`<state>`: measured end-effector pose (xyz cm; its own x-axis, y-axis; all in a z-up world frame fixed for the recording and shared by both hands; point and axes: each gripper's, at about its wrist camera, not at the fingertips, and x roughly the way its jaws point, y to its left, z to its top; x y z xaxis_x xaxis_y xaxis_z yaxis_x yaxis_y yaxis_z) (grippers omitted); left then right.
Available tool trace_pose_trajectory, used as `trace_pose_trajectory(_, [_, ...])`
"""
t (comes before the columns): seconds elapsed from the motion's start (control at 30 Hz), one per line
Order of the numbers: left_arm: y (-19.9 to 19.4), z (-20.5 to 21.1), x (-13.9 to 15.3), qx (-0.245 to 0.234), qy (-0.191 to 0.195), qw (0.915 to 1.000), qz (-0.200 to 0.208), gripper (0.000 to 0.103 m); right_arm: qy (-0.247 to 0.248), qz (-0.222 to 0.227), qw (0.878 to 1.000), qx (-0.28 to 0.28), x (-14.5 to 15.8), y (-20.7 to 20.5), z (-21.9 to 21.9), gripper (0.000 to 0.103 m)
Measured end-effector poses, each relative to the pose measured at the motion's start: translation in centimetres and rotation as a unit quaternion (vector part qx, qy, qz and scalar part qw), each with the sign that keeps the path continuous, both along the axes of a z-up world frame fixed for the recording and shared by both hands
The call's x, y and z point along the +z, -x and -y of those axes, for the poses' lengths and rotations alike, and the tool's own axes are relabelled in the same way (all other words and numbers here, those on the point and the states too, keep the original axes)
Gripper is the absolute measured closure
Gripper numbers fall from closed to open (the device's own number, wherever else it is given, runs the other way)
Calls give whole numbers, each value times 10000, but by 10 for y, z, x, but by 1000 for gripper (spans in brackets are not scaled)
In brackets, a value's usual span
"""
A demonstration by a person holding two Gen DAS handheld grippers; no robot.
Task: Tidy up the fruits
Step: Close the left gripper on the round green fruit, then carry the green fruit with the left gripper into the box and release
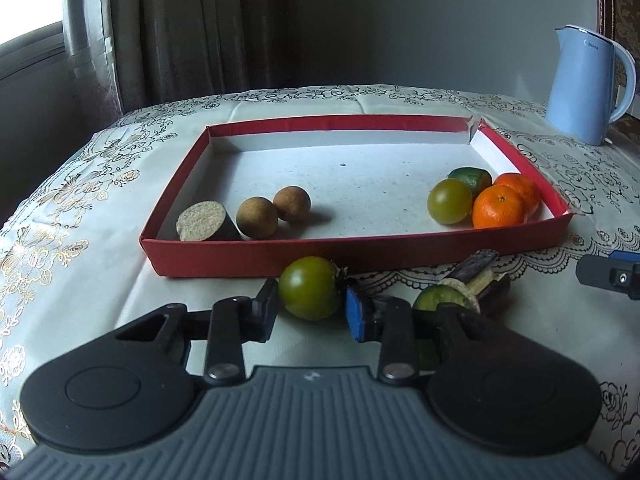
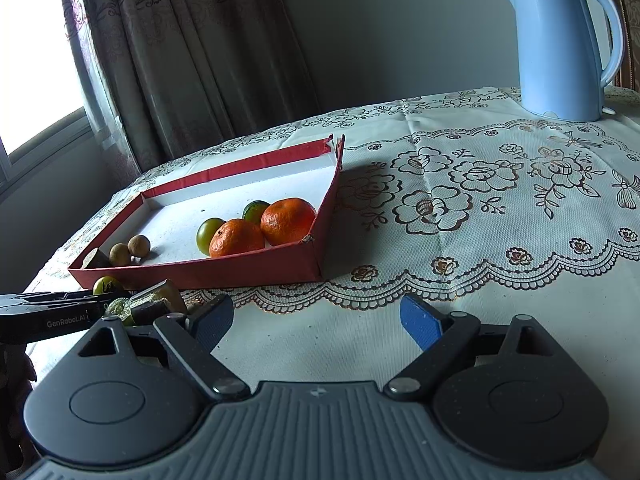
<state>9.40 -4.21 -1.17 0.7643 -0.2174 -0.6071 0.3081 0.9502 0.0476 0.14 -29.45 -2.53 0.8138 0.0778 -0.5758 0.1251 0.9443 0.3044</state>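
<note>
A red tray [image 1: 224,258] [image 2: 248,268] lies on the table. It holds two oranges [image 1: 499,207] [image 2: 236,237], a green tomato [image 1: 449,201] [image 2: 208,234], a green citrus [image 1: 472,178], two brown longans [image 1: 257,217] [image 2: 139,246] and a cut sugarcane piece [image 1: 202,222]. In front of the tray a second green tomato [image 1: 309,287] [image 2: 105,285] sits between the fingers of my left gripper [image 1: 312,310]; the left pad touches it, the right pad stands just off it. Right of it lie a green fruit and sugarcane pieces [image 1: 468,286] [image 2: 156,300]. My right gripper [image 2: 316,318] is open and empty over the tablecloth.
A light blue electric kettle [image 1: 584,84] [image 2: 560,44] stands at the back right of the table. The floral lace tablecloth [image 2: 480,208] covers the table. Curtains and a window are behind on the left. The right gripper's tip [image 1: 612,276] shows at the right edge of the left wrist view.
</note>
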Motion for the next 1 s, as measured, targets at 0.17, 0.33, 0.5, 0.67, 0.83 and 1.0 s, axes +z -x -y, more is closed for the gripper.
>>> trace_pose_trajectory(0.17, [5, -5, 0, 73, 31, 10000, 9, 71, 294, -137, 9995, 43, 0, -4, -8, 11])
trace_pose_trajectory(0.33, [11, -11, 0, 104, 51, 9999, 16, 71, 1006, -441, 9939, 139, 0, -12, -29, 9])
trace_pose_trajectory(0.5, [16, -18, 1, 165, 119, 9998, 1, 71, 1297, -572, 9898, 161, -1, -16, -37, 9])
trace_pose_trajectory(0.67, [25, -26, 4, 198, 170, 9996, 46, 71, 1327, -632, 9891, 99, -2, -17, -36, 4])
trace_pose_trajectory(0.83, [34, -34, 14, 195, 219, 9994, 183, 71, 1326, -636, 9891, 93, -2, -18, -35, 3])
trace_pose_trajectory(1.0, [18, -34, 38, 235, 137, 9986, 460, 71, 1319, -635, 9892, 94, -2, -18, -35, 3])
